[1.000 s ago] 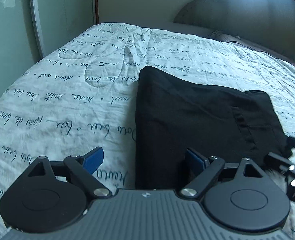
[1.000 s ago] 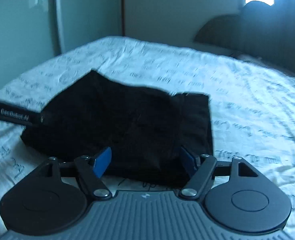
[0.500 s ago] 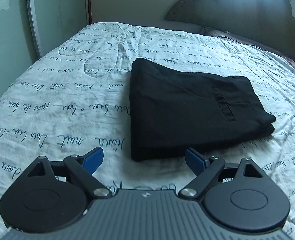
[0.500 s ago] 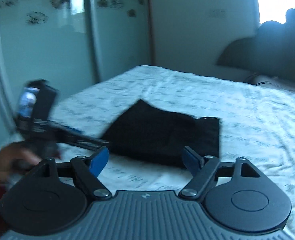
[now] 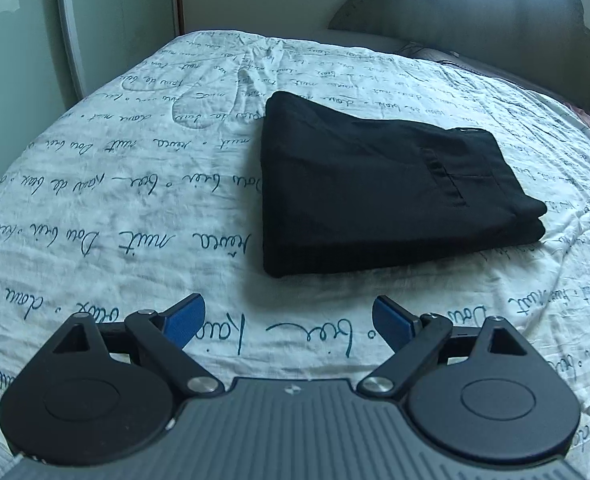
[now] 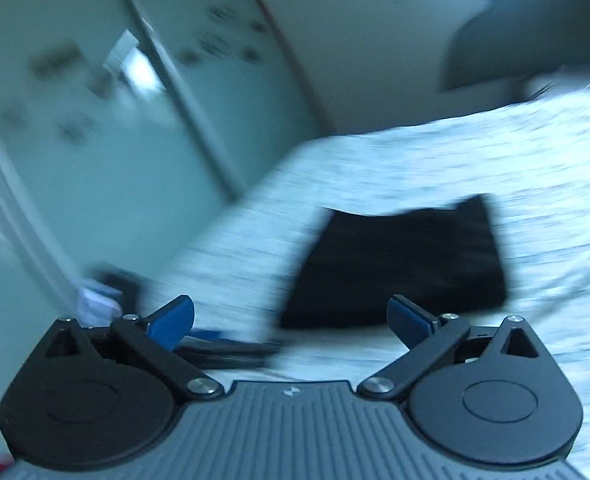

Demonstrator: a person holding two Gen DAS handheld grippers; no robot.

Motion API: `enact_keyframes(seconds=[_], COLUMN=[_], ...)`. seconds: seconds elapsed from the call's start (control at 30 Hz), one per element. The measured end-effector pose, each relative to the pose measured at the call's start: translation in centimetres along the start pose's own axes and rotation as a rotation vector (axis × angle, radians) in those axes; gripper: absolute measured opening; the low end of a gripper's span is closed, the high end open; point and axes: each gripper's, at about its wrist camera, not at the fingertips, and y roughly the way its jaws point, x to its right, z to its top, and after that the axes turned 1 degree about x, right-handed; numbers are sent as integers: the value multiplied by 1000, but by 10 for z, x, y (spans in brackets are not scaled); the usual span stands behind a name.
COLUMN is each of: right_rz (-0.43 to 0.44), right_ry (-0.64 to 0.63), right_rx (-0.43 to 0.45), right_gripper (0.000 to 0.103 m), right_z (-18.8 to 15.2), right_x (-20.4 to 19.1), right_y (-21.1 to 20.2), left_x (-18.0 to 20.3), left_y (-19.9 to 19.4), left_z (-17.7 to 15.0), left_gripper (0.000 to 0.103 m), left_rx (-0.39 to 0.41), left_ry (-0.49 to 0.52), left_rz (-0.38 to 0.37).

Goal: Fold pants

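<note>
The black pants (image 5: 371,192) lie folded into a compact rectangle on the white bed cover (image 5: 135,200), with a back pocket facing up. My left gripper (image 5: 289,320) is open and empty, held back from the near edge of the pants, above the cover. The right wrist view is blurred by motion; the pants (image 6: 399,264) show there as a dark block on the bed. My right gripper (image 6: 291,316) is open and empty, well back from the pants and tilted.
A dark headboard (image 5: 475,20) stands at the far end of the bed. Pale wardrobe doors (image 6: 95,120) run along the left side. The other gripper's dark body (image 6: 223,346) shows low in the right wrist view.
Both grippers have drawn back from the pants, which now lie folded and untouched. The right gripper has swung and tilted, blurring its view.
</note>
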Motion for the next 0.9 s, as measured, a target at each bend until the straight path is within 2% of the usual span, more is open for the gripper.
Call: enact_keyframes(seconds=[0.07, 0.17, 0.47, 0.9], right_rz=[-109, -185, -317, -359], right_ry=[-57, -86, -148, -92], right_rx=[-5, -22, -67, -86], right_gripper=[103, 103, 103, 103], right_z=[-15, -32, -62, -74], right_x=[-2, 4, 9, 30], right_y=[16, 33, 69, 82], left_x=[1, 3, 5, 13], left_y=[3, 7, 17, 21], left_z=[-2, -4, -11, -20], left_gripper=[92, 92, 96, 103], left_rx=[-3, -9, 5, 39], left_ry=[2, -2, -24, -2], left_rz=[10, 13, 30, 49])
